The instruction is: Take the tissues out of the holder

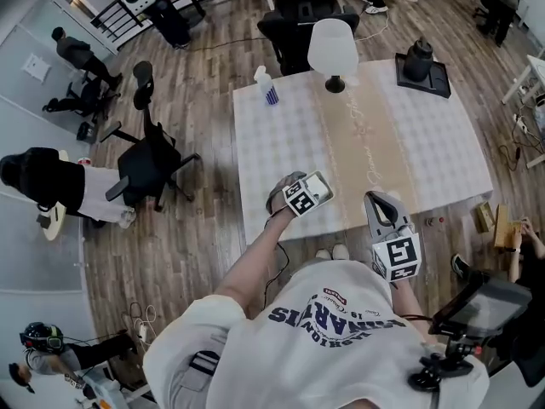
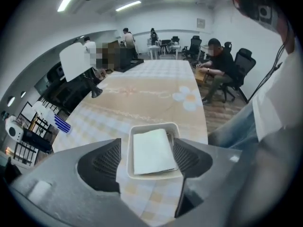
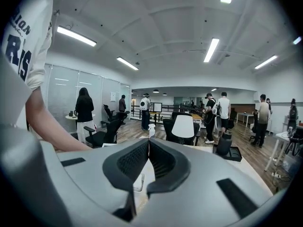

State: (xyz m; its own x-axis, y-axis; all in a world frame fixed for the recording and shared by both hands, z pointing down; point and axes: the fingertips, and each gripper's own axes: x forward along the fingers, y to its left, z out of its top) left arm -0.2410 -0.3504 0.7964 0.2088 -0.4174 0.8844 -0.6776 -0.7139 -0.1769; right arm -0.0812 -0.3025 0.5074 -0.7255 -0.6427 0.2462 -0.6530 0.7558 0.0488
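The holder (image 2: 152, 126) sits on the surface (image 2: 156, 86) straight ahead of the left gripper (image 2: 148, 160), framed in the gap between its two fingers (image 2: 105, 163). The fingers stand wide apart, one beside each long side of the holder. Neither pad presses on the holder or on the tissues (image 2: 152, 151) inside it. Whether the tips touch the rim cannot be told, as the right-hand finger overlaps that side of the rim in the left gripper view. The right gripper (image 3: 147, 162) is held level and well apart from the holder, its fingers (image 3: 132, 162) closed together with nothing between them. In the head view the left gripper covers the holder entirely, near the edge of the surface closest to the person. A small pale shape below the right fingers in the right gripper view is too cut off to identify. The holder is a shallow white tray with rounded corners. The tissues are a flat white folded stack, rectangular and lying slightly askew, filling most of the tray, with a thin dark strip showing along one edge.
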